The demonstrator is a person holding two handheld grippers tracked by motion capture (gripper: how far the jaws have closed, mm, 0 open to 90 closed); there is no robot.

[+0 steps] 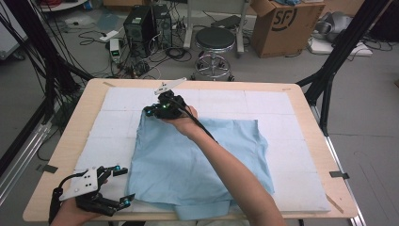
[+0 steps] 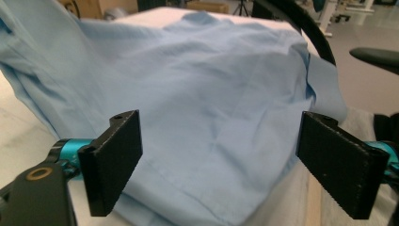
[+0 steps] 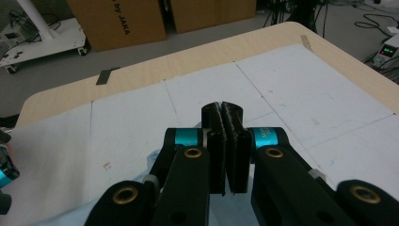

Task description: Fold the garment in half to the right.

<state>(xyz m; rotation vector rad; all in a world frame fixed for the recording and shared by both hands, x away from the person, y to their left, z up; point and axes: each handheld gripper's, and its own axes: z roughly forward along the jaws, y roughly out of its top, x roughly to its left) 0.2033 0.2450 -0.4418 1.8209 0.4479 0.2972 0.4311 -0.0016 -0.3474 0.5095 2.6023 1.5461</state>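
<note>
Light-blue cloth (image 1: 197,160) lies spread over the white padded mat (image 1: 287,117) on the wooden table (image 1: 89,92), its near edge hanging past the table's front. The right gripper (image 1: 149,111), jaws pressed together, sits at the cloth's far left corner, though whether it pinches fabric cannot be told. The left gripper (image 1: 123,186), jaws wide apart, holds nothing beside the cloth's near left corner.

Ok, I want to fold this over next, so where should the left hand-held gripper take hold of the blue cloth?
Probably the near left corner of the blue cloth, coming in from the left along the table. The edge there lies flat, free and facing the open left hand-held gripper, while the shut right hand-held gripper sits at the far left corner.
</note>
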